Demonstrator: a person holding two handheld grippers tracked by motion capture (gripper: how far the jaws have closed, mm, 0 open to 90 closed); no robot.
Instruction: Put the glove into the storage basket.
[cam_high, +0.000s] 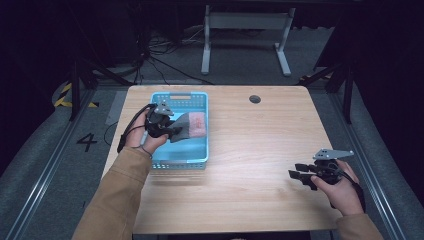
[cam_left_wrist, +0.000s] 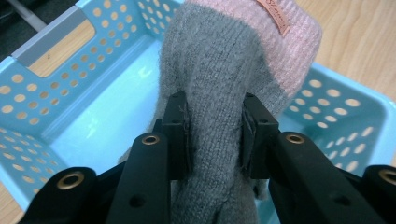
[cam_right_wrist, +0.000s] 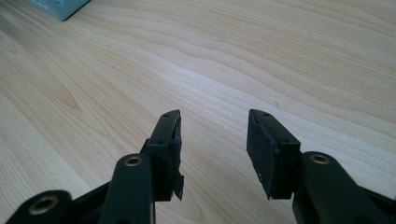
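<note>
The table (cam_high: 260, 150) lay mostly bare, with free room right of the blue basket (cam_high: 200, 97) at its far left corner. The step in hand looked like putting the grey and pink knitted sock (cam_left_wrist: 219, 84) into that basket: the left gripper (cam_left_wrist: 215, 135) clamped it above the basket floor, inside the walls. Next, I judged, came lowering and letting go, clear of the rim. The right gripper (cam_right_wrist: 212, 144) hovered empty, jaws apart, near the right edge.
</note>
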